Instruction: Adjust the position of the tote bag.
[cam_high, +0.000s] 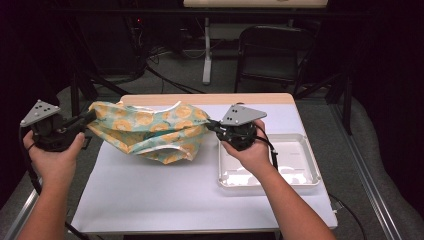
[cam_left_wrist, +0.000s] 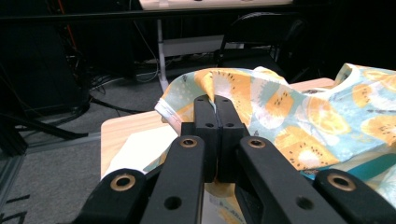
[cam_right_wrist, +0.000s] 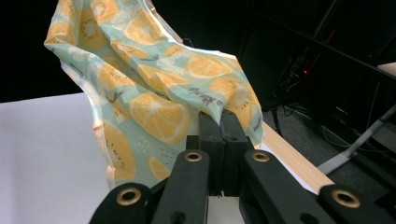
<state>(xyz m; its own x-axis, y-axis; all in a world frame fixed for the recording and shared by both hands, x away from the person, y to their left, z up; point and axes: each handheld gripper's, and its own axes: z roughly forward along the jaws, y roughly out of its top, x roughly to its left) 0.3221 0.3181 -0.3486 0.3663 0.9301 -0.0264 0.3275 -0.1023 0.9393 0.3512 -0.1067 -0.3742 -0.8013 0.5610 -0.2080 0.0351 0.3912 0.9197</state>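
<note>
- A person at a white-topped bench holds a patterned cloth stretched between two hand-held grippers, lifted so that most of it hangs clear of the surface and only its lower fold droops toward the bench.
- The left gripper is clamped tight on the cloth's left edge; in the left gripper view its two black jaws press together with a pinch of the fabric rising between their tips.
- The right gripper is likewise closed on the cloth's opposite edge, its jaws meeting on a bunched fold of the orange-slice print in the right gripper view.
- The cloth, pale teal with yellow citrus slices and a white hem, sags in the middle and creases freely: it looks light, thin and limp, with no stiffness of its own, so it will likely follow whichever gripper moves and collapse where it is let go.
- The hemmed edges and corners appear the surest places to take hold; a pinch in mid-panel would probably only gather slack.
- A shallow white tray sits on the bench's right side, just under the right hand and apart from the cloth.
- A dark folding chair stands beyond the bench.
</note>
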